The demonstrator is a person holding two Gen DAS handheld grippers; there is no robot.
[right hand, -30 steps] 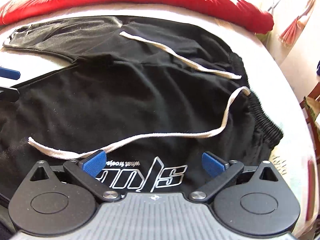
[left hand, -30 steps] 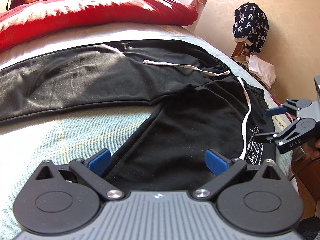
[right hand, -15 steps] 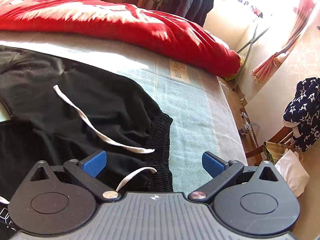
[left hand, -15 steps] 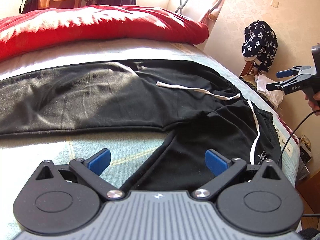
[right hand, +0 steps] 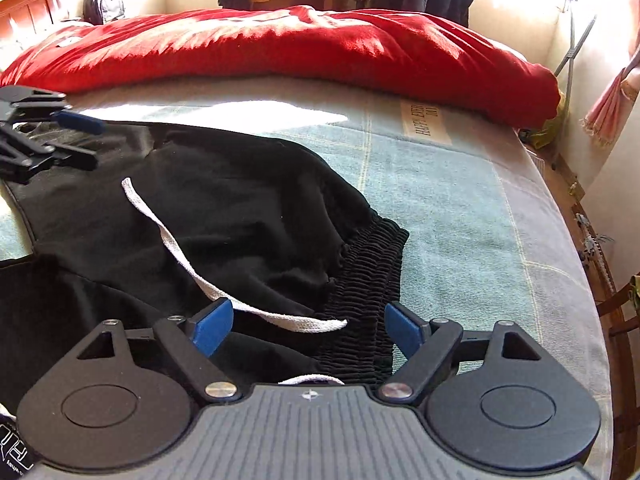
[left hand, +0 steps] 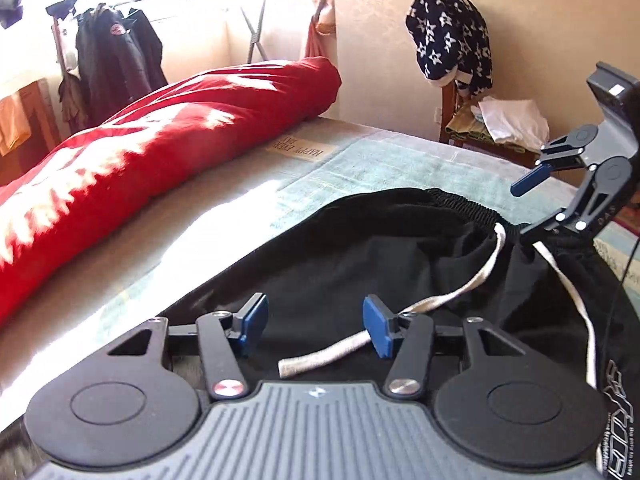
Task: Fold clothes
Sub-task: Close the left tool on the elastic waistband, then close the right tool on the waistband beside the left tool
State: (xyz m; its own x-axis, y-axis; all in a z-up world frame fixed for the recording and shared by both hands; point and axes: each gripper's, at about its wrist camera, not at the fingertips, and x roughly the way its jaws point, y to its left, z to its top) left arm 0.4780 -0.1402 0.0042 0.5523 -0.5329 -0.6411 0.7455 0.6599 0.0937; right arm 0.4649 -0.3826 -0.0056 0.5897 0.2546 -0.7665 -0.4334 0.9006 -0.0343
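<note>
Trousers (right hand: 224, 216), black with a white drawstring (right hand: 176, 252), lie spread on the bed (right hand: 460, 200), their ribbed waistband (right hand: 368, 280) toward the right end and the legs running off to the left. I have both grippers down at the upper part of the garment. My right gripper (right hand: 308, 330) sits right at the waistband with its blue pads apart, the elastic and the end of the drawstring lying between them, nothing pinched yet as far as I can see. My left gripper (left hand: 314, 330) is also apart, low over the black cloth further left, with the other drawstring tail (left hand: 332, 354) lying loose between its pads.

My judgement is that I am lining up a grasp near the waist, but whether this is for bringing one leg over the other or for straightening an edge, the pictures do not settle; the legs still look splayed at the left of the right wrist view.

To do it well, I would take cloth only, not cord. The drawstring is slippery and narrow, and a pinch on it would drag the tail out instead of lifting the fabric. I want each pad pair to bite a full fold of the thick waistband or the seam edge, both grippers at matching height, so the panel rises flat. The red quilt (right hand: 280, 52) at the far side stays out of reach, which is good.
</note>
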